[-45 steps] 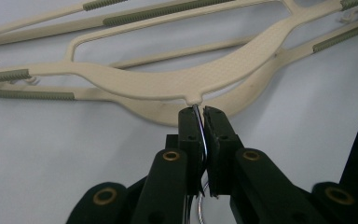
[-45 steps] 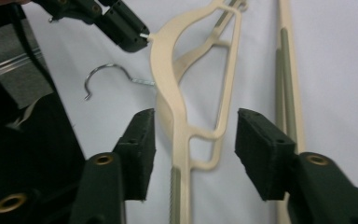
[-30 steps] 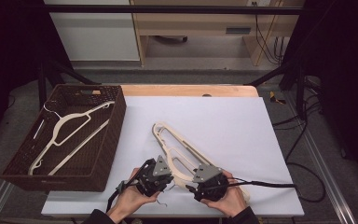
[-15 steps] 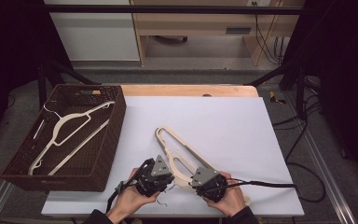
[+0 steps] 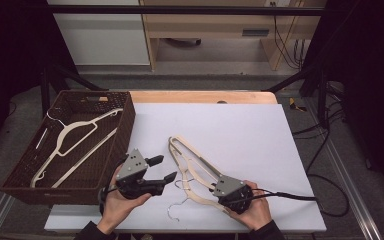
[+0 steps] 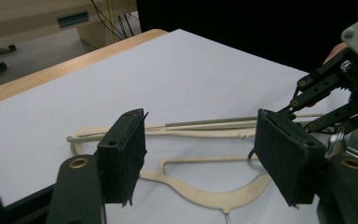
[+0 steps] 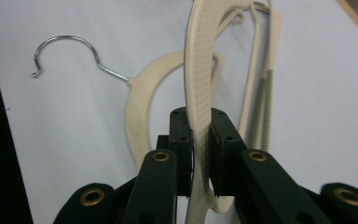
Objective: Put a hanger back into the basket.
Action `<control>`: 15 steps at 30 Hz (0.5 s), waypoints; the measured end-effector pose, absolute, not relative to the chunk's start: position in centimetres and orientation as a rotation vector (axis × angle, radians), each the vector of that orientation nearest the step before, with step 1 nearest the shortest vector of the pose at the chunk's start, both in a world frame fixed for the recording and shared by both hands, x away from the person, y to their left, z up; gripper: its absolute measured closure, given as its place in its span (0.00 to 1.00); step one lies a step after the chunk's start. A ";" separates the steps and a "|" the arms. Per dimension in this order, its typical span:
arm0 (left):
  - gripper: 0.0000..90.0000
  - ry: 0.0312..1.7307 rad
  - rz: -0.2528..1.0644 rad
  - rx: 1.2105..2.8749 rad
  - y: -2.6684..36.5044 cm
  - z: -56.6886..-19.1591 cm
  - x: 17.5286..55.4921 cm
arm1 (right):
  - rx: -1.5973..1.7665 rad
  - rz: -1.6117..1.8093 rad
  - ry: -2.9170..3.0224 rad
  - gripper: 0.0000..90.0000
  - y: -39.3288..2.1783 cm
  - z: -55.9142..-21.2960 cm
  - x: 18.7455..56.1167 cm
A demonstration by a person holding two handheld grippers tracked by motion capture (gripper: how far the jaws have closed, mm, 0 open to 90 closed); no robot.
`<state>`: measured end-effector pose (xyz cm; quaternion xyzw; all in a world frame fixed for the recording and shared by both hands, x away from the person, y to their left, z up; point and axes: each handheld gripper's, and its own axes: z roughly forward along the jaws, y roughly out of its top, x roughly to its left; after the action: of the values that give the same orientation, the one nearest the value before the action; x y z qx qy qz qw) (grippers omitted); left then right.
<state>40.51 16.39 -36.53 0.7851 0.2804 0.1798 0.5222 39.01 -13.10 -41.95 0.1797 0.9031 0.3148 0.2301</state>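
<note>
Jaws beside hangers (image 5: 195, 162), wicker basket (image 5: 125, 127) leftward.

Two cream hangers (image 5: 195, 167) lie overlapped near the white table's front edge, hooks frontward.

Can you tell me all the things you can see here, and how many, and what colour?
hangers on the table: two, cream with metal hooks, lying overlapped on the white sheet
hanger in the basket: one, cream
basket: one, dark brown wicker, left on the table
table: one, white top, wooden far edge
cabinet: one, white, behind the table
left gripper: one, black, jaws open, nothing between them
right gripper: one, black, shut on a hanger's arm
</note>
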 end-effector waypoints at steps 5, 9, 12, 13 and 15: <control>0.32 0.682 0.444 1.868 17.2 -36.6 40.9 | 0.513 0.852 2.398 0.94 -14.4 -40.7 38.9; 0.29 0.669 0.441 1.883 17.3 -36.9 41.0 | 0.544 0.875 2.347 0.96 -15.5 -39.9 39.0; 0.25 0.650 0.453 1.899 17.2 -37.0 40.9 | 0.576 0.943 2.343 0.96 -16.6 -39.6 39.3; 0.25 0.650 0.453 1.899 17.2 -37.0 40.9 | 0.576 0.943 2.343 0.96 -16.6 -39.6 39.3; 0.25 0.637 0.452 1.898 17.2 -37.1 40.9 | 0.564 0.978 2.344 0.96 -16.6 -39.5 39.2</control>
<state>40.92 17.21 -37.08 0.7910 0.2656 0.1883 0.5181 39.19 -16.64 -39.46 0.2088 0.8683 0.3622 0.2668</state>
